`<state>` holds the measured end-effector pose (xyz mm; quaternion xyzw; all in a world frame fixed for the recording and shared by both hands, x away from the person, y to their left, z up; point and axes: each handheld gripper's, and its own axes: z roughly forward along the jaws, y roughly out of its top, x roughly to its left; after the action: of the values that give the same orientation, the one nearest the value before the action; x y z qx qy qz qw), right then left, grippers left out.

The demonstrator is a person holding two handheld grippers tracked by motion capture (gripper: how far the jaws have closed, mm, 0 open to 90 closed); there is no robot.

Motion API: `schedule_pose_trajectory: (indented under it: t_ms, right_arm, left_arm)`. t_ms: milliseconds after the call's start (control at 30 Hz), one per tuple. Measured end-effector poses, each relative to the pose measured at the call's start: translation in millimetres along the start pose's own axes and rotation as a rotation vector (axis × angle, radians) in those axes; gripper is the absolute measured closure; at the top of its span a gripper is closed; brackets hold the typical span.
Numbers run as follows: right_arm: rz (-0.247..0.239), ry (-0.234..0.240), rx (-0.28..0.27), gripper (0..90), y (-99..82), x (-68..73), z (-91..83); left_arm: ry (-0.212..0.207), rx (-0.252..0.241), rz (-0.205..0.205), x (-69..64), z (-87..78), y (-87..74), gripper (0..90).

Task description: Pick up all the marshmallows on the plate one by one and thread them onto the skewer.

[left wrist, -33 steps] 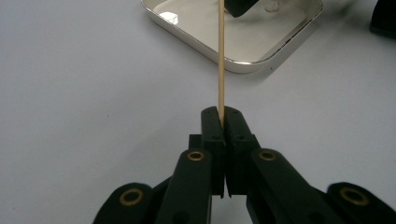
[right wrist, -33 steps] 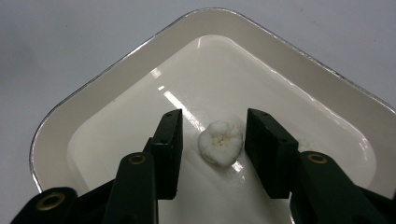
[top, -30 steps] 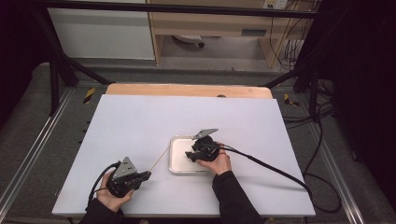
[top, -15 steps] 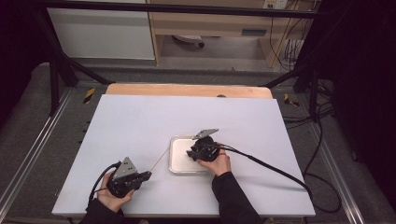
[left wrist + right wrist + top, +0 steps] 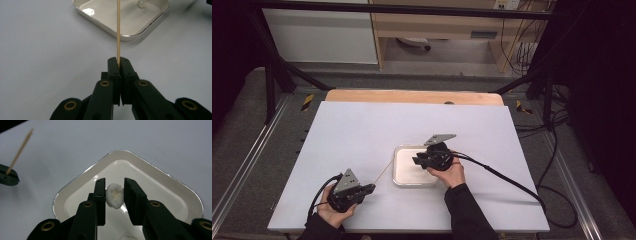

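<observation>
1. High view: a white table (image 5: 362, 135) with a wooden strip at its far edge fills the middle of the frame; dark floor, metal rails and cables lie around it. There is one white tray (image 5: 404, 170) at the lower middle, and two hands with tongs. The left gripper (image 5: 368, 188), at lower left, holds one thin wooden stick (image 5: 383, 173) that points toward the tray. The right gripper (image 5: 416, 161) hangs over the tray.
2. Left gripper view: the jaws are closed tight on the stick (image 5: 118, 30), which rises to the top of the frame across the tray (image 5: 150, 23). One small white lump (image 5: 141, 3) lies at the top edge.
3. Right gripper view: the jaws have just been closing; between them sits one white lump (image 5: 114, 195), touching the left jaw, above the tray (image 5: 75, 187). Full grip is not sure. The stick (image 5: 21, 148) shows at upper left.
</observation>
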<state>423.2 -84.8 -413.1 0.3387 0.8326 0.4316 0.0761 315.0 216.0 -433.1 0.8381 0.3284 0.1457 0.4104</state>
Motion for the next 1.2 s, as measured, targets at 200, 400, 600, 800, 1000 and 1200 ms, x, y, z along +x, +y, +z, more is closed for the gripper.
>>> schedule_pose_trajectory:
  t_ms: [200,400,600,800,1000,1200]
  right_arm:
    - [0.031,0.047,-0.067,73.1,0.3,-1.7,-19.9]
    - [0.055,0.107,-0.138,73.0,3.0,-0.2,-37.0]
    - [0.094,0.198,-0.223,73.0,9.5,3.3,-48.8]
    - [0.120,0.242,-0.266,72.6,13.4,2.7,-54.6]
    - [0.132,0.277,-0.278,72.3,17.7,5.3,-51.8]
    - [0.146,0.325,-0.278,72.6,22.2,9.0,-45.3]
  left_arm:
    - [-0.005,-0.009,-0.001,-1.5,1.2,0.9,88.2]
    - [-0.011,-0.026,0.005,-5.7,3.8,3.0,88.2]
    - [-0.015,-0.047,0.020,-10.7,5.8,5.3,88.2]
    - [-0.025,-0.075,0.036,-15.0,7.5,7.8,88.2]
    - [-0.025,-0.083,0.046,-18.5,9.1,8.9,88.2]
    - [-0.028,-0.082,0.051,-19.7,9.5,9.1,88.2]
